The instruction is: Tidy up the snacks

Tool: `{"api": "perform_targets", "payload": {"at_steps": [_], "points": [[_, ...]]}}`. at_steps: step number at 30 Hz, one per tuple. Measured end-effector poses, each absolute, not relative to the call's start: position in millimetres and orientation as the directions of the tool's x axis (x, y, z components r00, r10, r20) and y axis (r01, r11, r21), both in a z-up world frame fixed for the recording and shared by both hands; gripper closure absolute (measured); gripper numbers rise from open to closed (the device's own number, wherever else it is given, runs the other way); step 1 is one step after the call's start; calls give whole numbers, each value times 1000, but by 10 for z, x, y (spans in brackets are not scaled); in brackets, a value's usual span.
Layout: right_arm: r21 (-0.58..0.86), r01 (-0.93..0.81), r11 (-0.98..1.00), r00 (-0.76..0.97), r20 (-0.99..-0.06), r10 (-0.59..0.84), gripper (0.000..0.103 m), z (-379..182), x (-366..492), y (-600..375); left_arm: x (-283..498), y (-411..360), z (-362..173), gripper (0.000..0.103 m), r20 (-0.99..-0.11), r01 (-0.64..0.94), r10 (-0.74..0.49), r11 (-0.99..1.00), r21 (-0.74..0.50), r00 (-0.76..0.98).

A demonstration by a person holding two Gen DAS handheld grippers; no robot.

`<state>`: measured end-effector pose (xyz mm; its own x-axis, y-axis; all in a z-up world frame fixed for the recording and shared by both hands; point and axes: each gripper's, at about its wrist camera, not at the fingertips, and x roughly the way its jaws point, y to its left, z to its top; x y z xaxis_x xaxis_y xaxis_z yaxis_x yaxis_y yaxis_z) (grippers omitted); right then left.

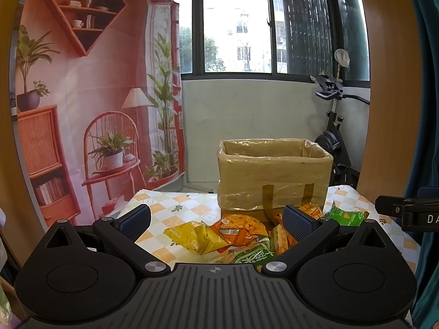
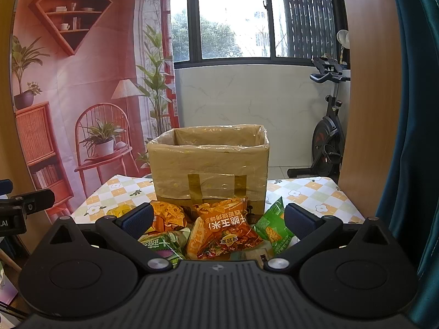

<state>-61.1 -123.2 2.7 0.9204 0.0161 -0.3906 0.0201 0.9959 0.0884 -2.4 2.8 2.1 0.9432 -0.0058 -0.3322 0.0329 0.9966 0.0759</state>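
Behind everything, filling the upper centre of both views: window (image 1: 238,24), with printed backdrop (image 2: 76,82) at the left and an exercise bike (image 2: 328,137) at the right edge.

Across the lower middle: checked tablecloth (image 2: 310,192), bearing a cardboard box (image 2: 211,170) wrapped in clear film, top open, standing centre frame in the right wrist view and right of centre in the left. Nothing visible inside from this low angle; interior floor hidden.

Just in front of the box, touching its base: loose heap of snack packets. Orange packet (image 2: 227,224) on top at centre, green packet (image 2: 273,227) to its right, yellow packet (image 1: 194,235) at the heap's left in the left wrist view.

Left gripper (image 1: 216,219): spread wide, holding nothing. Right gripper (image 2: 219,219): likewise spread wide, empty, framing the orange packet.

Judged barely begun: all visible packets outside the box, every one left to lift in.
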Motion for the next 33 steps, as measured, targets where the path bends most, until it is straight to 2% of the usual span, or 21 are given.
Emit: {"api": "perform_targets", "payload": {"at_steps": [33], "points": [[89, 21, 996, 919, -394, 16, 0, 2, -604, -1222, -9, 50, -90, 0, -344, 25, 1, 997, 69, 939]]}}
